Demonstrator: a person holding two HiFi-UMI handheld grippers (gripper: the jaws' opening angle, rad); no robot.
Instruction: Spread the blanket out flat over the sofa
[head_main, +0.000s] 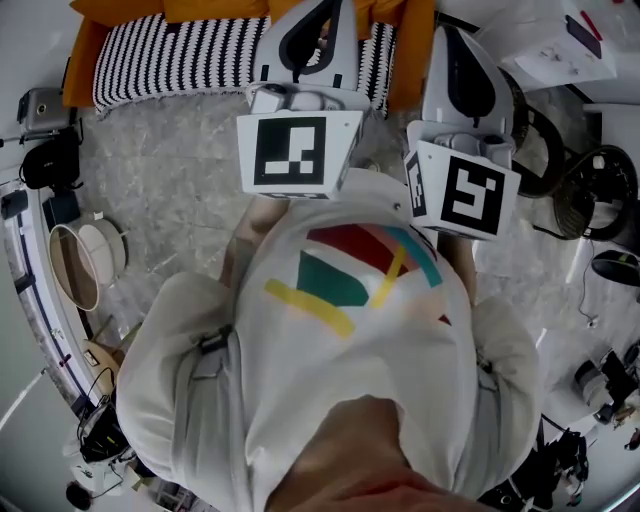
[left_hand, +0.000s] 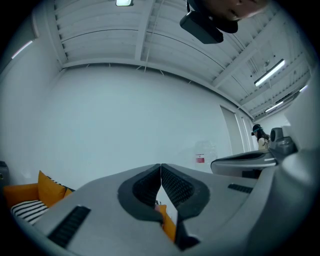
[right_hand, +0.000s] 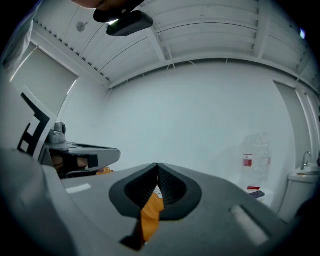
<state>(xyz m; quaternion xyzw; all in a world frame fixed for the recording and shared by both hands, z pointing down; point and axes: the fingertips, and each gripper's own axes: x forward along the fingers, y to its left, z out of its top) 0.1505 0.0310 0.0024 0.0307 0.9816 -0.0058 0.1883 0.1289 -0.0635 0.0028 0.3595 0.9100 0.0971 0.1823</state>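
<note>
Left gripper (left_hand: 160, 167): clenched; jaw tips meet, with a scrap of orange blanket (left_hand: 169, 226) nipped in the gap just behind them. Points up at a pale wall and a ribbed ceiling.
Right gripper (right_hand: 157, 167): clenched likewise; tips pressed together on a strip of the same orange cloth (right_hand: 150, 216), which hangs down through the gap.
Head view, grippers: side by side at 12 to 1 o'clock, near each other but apart, just ahead of the person's chest. Left marker cube (head_main: 290, 150) at 12 o'clock, right marker cube (head_main: 462, 190) at 2 o'clock.
Blanket, head view: orange cloth (head_main: 415, 50) at 12 to 1 o'clock, showing between the two gripper bodies. Cannot tell where the cloth ends and the orange cushions behind it begin.
Sofa (head_main: 170, 55): at 11 to 12 o'clock along the top edge; black-and-white striped seat with orange cushions behind it. Shows again at 8 o'clock in the left gripper view.
Person (head_main: 350, 330): fills the centre and 6 o'clock; white top with red, green, yellow and teal shapes.
Floor (head_main: 170, 170): grey, marbled, between person and sofa.
Round basket (head_main: 85, 262): at 9 o'clock, on the floor, well apart from the sofa.
Fan (head_main: 597, 190): at 3 o'clock, black.
Bottle (right_hand: 248, 160): clear, red label, at 3 o'clock in the right gripper view, against the wall.
</note>
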